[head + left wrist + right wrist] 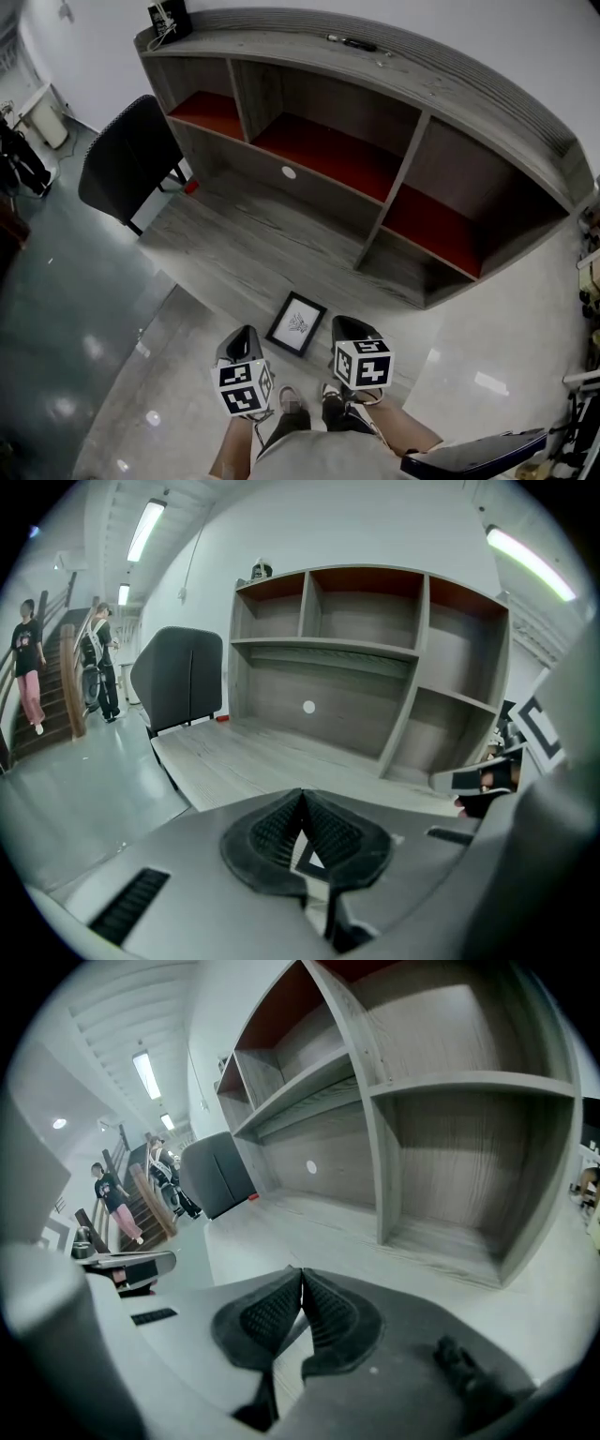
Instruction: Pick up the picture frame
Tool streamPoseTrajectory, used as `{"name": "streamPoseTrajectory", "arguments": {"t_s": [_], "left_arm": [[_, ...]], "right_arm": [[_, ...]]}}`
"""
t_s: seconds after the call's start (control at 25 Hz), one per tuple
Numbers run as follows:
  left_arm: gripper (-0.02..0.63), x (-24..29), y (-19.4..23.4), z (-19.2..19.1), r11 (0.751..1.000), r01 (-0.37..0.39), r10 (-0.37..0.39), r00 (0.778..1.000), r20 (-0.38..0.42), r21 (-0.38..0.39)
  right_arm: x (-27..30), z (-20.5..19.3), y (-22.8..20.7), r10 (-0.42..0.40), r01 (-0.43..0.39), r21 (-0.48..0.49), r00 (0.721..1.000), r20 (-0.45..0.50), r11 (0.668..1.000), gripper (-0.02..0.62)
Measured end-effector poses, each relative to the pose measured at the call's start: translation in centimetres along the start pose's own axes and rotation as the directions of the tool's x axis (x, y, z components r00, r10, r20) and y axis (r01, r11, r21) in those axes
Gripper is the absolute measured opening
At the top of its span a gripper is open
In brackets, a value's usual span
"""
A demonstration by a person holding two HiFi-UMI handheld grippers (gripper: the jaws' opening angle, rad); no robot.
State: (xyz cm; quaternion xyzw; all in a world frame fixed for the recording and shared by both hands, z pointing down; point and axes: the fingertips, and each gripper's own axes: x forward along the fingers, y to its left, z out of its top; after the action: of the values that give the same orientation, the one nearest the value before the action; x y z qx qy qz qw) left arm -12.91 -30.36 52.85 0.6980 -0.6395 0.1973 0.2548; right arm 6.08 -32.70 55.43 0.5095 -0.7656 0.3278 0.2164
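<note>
The thin black rectangular picture frame (pixel 296 323), with white matting around a small dark drawing, lies flat on the grey wood-grain floor panel (pixel 234 244). It is below and just ahead of both claws, in the gap between them and slightly nearer the left claw (pixel 246 336). The left claw's ribbed black pads are pressed together with nothing held, and the right claw (pixel 349 328) is likewise closed and empty.

The frame looks light and stiff. It probably has a glazed front, so it is likely slippery on the face and fragile if squeezed or dropped. Lying flat, it offers no face to pinch, so the best hold is probably across a narrow side rail. That means tipping one edge up with one claw, then closing the other gently over the moulding, not the glass. The grey shelf unit with red back panels (pixel 281 42) stands well beyond the claws.
</note>
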Motion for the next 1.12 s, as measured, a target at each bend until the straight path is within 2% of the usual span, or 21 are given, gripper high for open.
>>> {"name": "streamPoseTrajectory", "arguments": {"t_s": [0.64, 1.12], "left_arm": [[0.012, 2.9, 3.9, -7.6, 0.999, 0.006, -0.014, 0.987, -0.162, -0.044], [0.012, 5.4, 3.6, -12.0, 0.996, 0.064, -0.077, 0.968, -0.238, -0.062]], "right_arm": [[4.5, -6.8, 1.5, -0.020, 0.022, 0.011, 0.986, -0.168, 1.000, 0.032], [6.8, -10.4, 1.6, -0.042, 0.048, 0.018, 0.969, -0.243, 0.999, 0.032]]}}
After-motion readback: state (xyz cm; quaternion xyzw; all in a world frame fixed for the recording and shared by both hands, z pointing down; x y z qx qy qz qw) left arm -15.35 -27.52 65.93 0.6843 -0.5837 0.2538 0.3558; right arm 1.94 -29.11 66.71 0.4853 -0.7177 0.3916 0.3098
